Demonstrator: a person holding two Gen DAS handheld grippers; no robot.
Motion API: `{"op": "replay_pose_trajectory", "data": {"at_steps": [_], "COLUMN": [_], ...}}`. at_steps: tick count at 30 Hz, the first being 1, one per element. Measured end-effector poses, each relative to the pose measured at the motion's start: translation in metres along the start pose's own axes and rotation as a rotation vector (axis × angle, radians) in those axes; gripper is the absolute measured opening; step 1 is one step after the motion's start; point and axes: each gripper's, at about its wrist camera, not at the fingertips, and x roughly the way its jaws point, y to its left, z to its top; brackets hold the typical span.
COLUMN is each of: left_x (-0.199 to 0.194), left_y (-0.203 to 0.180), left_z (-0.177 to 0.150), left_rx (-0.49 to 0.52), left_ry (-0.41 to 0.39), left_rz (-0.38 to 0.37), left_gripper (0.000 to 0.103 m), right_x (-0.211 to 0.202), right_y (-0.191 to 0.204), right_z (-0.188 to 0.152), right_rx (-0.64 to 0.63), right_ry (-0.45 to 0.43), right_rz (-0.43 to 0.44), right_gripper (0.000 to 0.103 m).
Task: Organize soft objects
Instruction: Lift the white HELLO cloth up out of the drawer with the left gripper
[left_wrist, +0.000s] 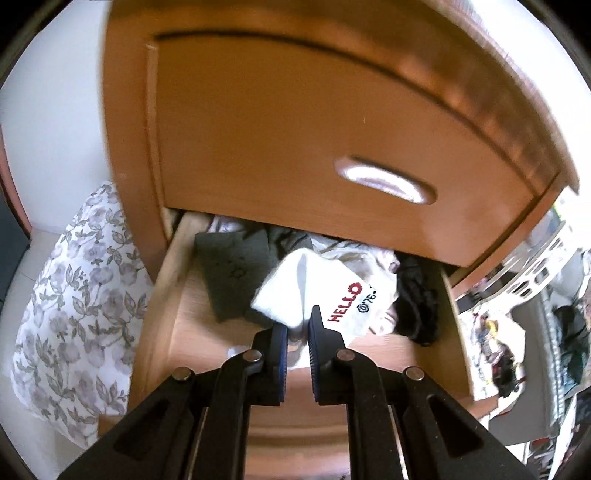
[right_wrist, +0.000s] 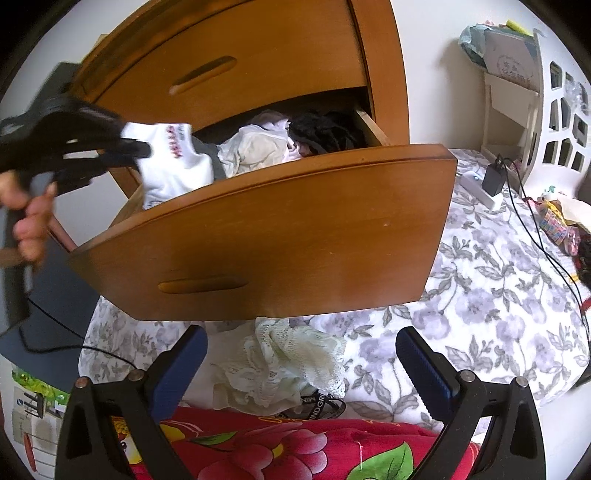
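Left gripper (left_wrist: 297, 328): your fingers clamp the white sock (left_wrist: 314, 291) over the open drawer (right_wrist: 258, 229).
Right gripper (right_wrist: 301, 354): your fingers stand apart; lace garment (right_wrist: 280, 362) lies between them.

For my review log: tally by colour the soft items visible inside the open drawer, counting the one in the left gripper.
White: 1, the HELLO sock, pinched in the left gripper
Dark grey-green: 1, the folded cloth
Cream: 1, the crumpled garment
Black: 1, the black bundle
Total: 4 that can be told apart; more may lie hidden behind.
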Motion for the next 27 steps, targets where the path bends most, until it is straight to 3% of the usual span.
{"op": "replay_pose_trajectory", "data": {"at_steps": [5,15,20,27], "left_x": [-0.048,-0.142,-0.169,-0.183], "left_y": [0.021,0.045,0.054,0.061], "left_z": [-0.013,-0.059,-0.084,-0.113], "left_rx": [-0.034,-0.037,-0.055,-0.069], "left_ry": [-0.107,-0.316,-0.371,-0.373], "left_rz": [-0.034,0.014,0.014,-0.004], "left_gripper": [0.01,0.01,0.01,0.01], "right_x": [0.0,-0.001,-0.001,-0.003], "right_y": [0.002,0.006,0.007,0.009], "right_z": [0.0,0.0,0.0,0.0], "right_rx": [-0.011,-0.033,-0.039,-0.048], "right_ry": [-0.002,-0.005,-0.003,-0.01], "right_rz": [-0.024,-0.066,-0.08,-0.105], "right_gripper": [0.103,0.103,0.103,0.103]}}
